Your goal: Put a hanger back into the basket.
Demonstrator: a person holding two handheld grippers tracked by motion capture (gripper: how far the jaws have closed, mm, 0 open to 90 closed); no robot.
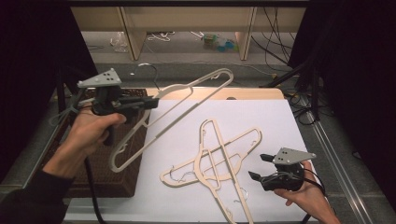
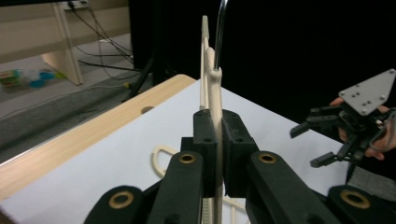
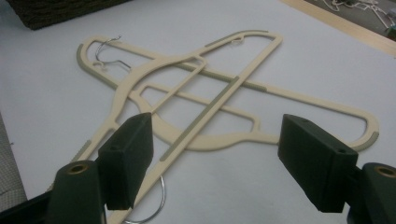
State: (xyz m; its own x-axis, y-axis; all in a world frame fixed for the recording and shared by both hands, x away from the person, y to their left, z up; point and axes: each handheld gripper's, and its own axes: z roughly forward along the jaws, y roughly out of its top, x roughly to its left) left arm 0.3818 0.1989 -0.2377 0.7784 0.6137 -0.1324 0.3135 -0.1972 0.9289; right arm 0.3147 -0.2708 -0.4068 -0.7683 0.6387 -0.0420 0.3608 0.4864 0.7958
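My left gripper [image 1: 150, 103] is shut on a cream plastic hanger [image 1: 187, 100] near its neck and holds it in the air above the table's left side. Its metal hook [image 1: 148, 70] points toward the back. In the left gripper view that hanger [image 2: 213, 88] stands edge-on between the closed jaws of my left gripper [image 2: 216, 140]. Two more cream hangers [image 1: 219, 156] lie crossed on the white sheet [image 1: 261, 116]. My right gripper [image 1: 259, 166] stands open just right of them, low over the sheet. In the right gripper view the crossed hangers [image 3: 210, 93] lie ahead of the right gripper [image 3: 215, 158], whose jaws stand wide apart.
A dark woven basket [image 1: 109, 168] sits at the table's left. The wooden table edge [image 1: 252, 92] runs along the back. Beyond it are a shelf unit [image 1: 187, 28], cables and small items on the floor. A metal rail [image 1: 336, 158] borders the right side.
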